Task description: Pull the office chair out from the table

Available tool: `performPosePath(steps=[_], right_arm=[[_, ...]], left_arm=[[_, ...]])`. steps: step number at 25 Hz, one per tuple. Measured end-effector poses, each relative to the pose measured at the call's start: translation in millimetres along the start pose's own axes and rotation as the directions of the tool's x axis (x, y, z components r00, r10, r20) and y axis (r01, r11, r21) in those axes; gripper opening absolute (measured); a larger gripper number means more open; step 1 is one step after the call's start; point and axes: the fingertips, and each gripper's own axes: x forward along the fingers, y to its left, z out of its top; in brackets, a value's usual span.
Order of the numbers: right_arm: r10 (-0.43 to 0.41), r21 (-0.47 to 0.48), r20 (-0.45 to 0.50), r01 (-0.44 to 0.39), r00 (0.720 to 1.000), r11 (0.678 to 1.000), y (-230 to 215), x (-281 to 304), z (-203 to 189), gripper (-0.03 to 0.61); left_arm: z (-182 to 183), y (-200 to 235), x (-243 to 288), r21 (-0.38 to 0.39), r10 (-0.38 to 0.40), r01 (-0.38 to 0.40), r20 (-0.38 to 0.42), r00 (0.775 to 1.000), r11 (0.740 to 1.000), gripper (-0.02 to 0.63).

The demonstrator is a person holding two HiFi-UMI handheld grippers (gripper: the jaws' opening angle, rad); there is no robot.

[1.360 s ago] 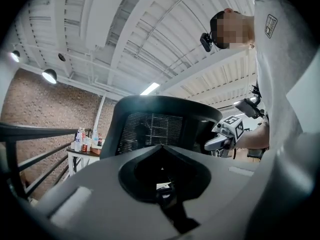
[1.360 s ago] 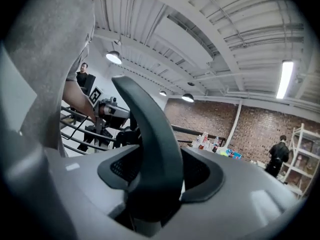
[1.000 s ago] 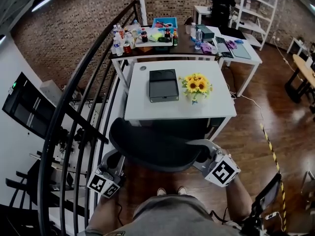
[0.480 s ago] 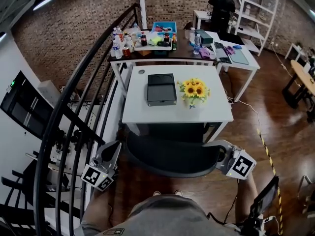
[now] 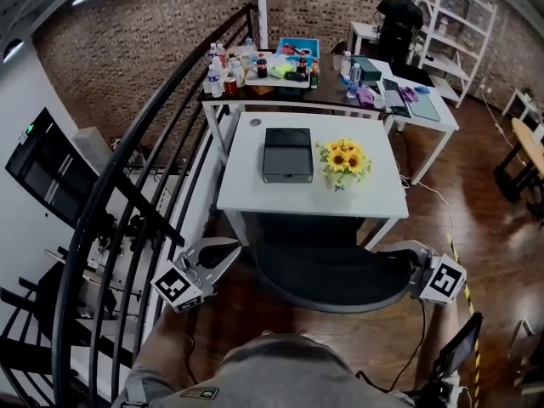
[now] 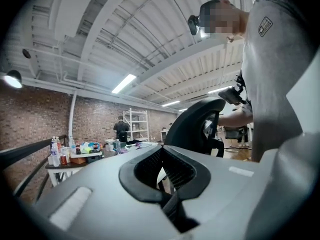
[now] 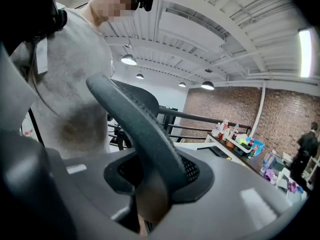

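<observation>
Office chair point(image 5: 331, 274) swung rightward beside the table point(image 5: 255, 185); right gripper point(image 5: 391, 253) grasped its back's right rim, jaws easing open; left gripper point(image 5: 228, 252) clenched empty, left of it

Lit from above by long white ceiling tube lamps point(image 6: 124, 83) and round pendant lamps point(image 7: 128, 59) (one strip point(image 7: 305, 45) blown out white at the right gripper view's edge). Bent and darkened toward every corner. Blurred close up on the black mesh office chair back point(image 7: 146, 134).
</observation>
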Motion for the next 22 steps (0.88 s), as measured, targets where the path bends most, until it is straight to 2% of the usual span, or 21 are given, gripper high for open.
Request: performPosePath(steps=[3, 5, 7, 12, 15, 19, 20, 22], right_arm=[[0.006, 0.006, 0.0, -0.006, 1.0, 1.0, -2.2, -1.9, -1.6, 0.137], [0.01, 0.008, -0.005, -0.009, 1.0, 1.0, -3.1, -2.4, -1.9, 0.137], [0.012, 0.01, -0.009, -0.012, 1.0, 1.0, -3.3, -2.0, -2.6, 0.138], [0.009, 0.009, 0.005, -0.009, 1.0, 1.0, -6.2, -3.4, -5.2, 0.14], [0.014, 0.014, 0.002, -0.014, 1.0, 1.0, -7.1, -2.5, -6.8, 0.14], [0.025, 0.011, 0.026, -0.025, 0.999, 1.0, -3.6, -1.2, 0.9, 0.14], [0.024, 0.01, 0.032, -0.024, 0.999, 1.0, -2.8, -1.3, 3.6, 0.14], [0.016, 0.014, 0.042, -0.017, 0.999, 1.0, -1.4, -1.3, 6.3, 0.138]], left_arm=[[-3.0, -9.3, 11.3, -0.012, -0.122, 0.122, -0.034, 0.992, 0.993, 0.005], [-5.0, -12.9, 19.1, -0.024, -0.202, 0.201, -0.065, 0.977, 0.979, 0.108], [-6.9, -14.8, 26.7, -0.025, -0.26, 0.259, -0.091, 0.961, 0.966, 0.18], [-4.9, -21.6, 43.1, -0.049, -0.383, 0.38, -0.106, 0.918, 0.924, 0.233], [1.8, -32.4, 55.6, -0.08, -0.468, 0.463, -0.079, 0.88, 0.883, 0.242], [12.3, -58.8, 73.4, -0.082, -0.56, 0.555, -0.068, 0.826, 0.828, 0.249], [14.9, -64.5, 77.6, -0.077, -0.576, 0.572, -0.069, 0.814, 0.817, 0.236], [14.6, -69.9, 82.7, -0.055, -0.585, 0.583, -0.09, 0.806, 0.811, 0.167]])
